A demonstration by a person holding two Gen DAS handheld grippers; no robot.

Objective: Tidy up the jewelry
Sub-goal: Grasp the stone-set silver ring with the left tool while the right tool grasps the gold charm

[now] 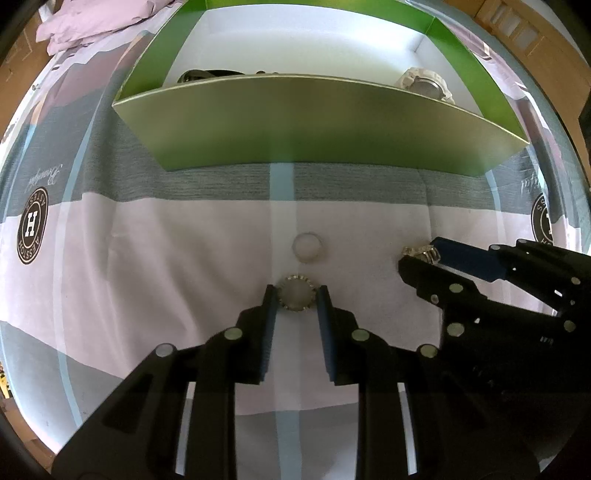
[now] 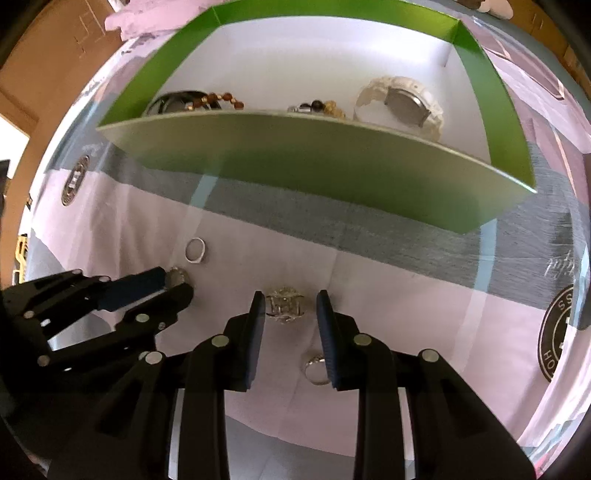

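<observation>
A studded silver ring (image 1: 297, 300) lies on the pink cloth, and my left gripper (image 1: 297, 291) is shut on it, both pads touching its sides. Just beyond it lies a plain silver ring (image 1: 307, 246). In the right wrist view a clear crystal ring (image 2: 285, 305) sits on the cloth between the fingers of my right gripper (image 2: 290, 299). The left pad is against it and a gap shows at the right pad. The green box (image 2: 314, 158) stands behind, holding a white watch (image 2: 400, 101) and bead bracelets (image 2: 221, 99). Both grippers point steeply down, side by side.
Another small silver ring (image 2: 317, 369) lies under my right gripper's right finger. The box's tall front wall (image 1: 314, 122) stands between the rings and its white floor. A striped cloth with round logos (image 1: 32, 225) covers the surface. Crumpled pink fabric (image 1: 96, 22) lies far left.
</observation>
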